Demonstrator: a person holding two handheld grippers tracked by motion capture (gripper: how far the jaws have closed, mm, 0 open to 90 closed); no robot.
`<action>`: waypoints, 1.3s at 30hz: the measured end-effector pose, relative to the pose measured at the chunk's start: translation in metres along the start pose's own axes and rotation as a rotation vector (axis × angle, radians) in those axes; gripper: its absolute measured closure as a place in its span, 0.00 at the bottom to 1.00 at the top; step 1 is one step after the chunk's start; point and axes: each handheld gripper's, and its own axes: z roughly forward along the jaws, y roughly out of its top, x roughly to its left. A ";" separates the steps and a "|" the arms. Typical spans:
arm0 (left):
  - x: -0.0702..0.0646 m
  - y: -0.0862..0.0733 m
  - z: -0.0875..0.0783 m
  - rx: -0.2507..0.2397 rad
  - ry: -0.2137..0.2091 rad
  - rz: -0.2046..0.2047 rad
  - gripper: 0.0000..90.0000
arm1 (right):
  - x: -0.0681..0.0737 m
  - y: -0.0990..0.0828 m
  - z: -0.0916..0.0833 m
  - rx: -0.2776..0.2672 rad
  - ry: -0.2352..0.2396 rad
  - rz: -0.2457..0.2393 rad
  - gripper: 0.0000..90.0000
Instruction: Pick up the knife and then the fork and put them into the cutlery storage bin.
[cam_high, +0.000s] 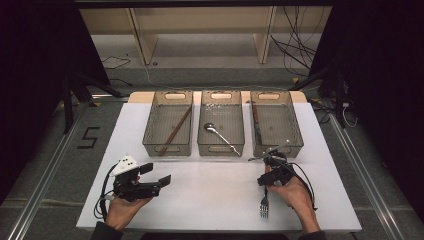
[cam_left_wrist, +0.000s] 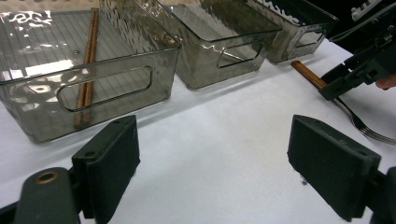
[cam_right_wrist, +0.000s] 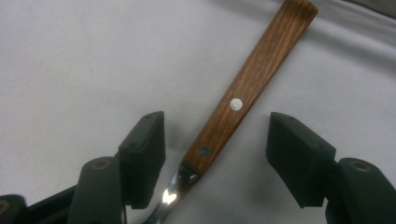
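A fork with a wooden handle (cam_right_wrist: 252, 79) lies flat on the white table; its metal tines (cam_high: 264, 206) point toward the person. My right gripper (cam_right_wrist: 217, 126) hangs over it with a jaw on each side of the handle. Both pads (cam_right_wrist: 144, 149) stand clear of the wood, so the gripper is open. From the left gripper view, the fork (cam_left_wrist: 310, 77) and the right gripper (cam_left_wrist: 359, 70) sit at the far right. My left gripper (cam_high: 156, 174) rests at the front left of the table, open and with nothing between its jaws (cam_left_wrist: 215, 140).
Three smoky clear bins stand in a row at the back of the table. The left bin (cam_high: 150, 132) holds chopsticks (cam_high: 176, 130), the middle one a spoon (cam_high: 220, 134), the right one (cam_high: 296, 131) a wood-handled utensil (cam_high: 256, 122). White tabletop (cam_high: 210, 185) lies between the hands.
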 end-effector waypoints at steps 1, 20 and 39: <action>0.000 0.000 0.001 0.003 0.002 0.002 0.18 | 0.001 0.000 0.000 0.005 -0.006 -0.005 0.44; 0.001 -0.002 0.003 0.012 -0.001 0.000 0.18 | 0.010 0.009 0.000 0.074 -0.034 -0.108 0.72; 0.005 -0.002 0.002 0.011 -0.003 -0.005 0.19 | 0.010 0.007 -0.004 0.055 0.009 -0.168 0.86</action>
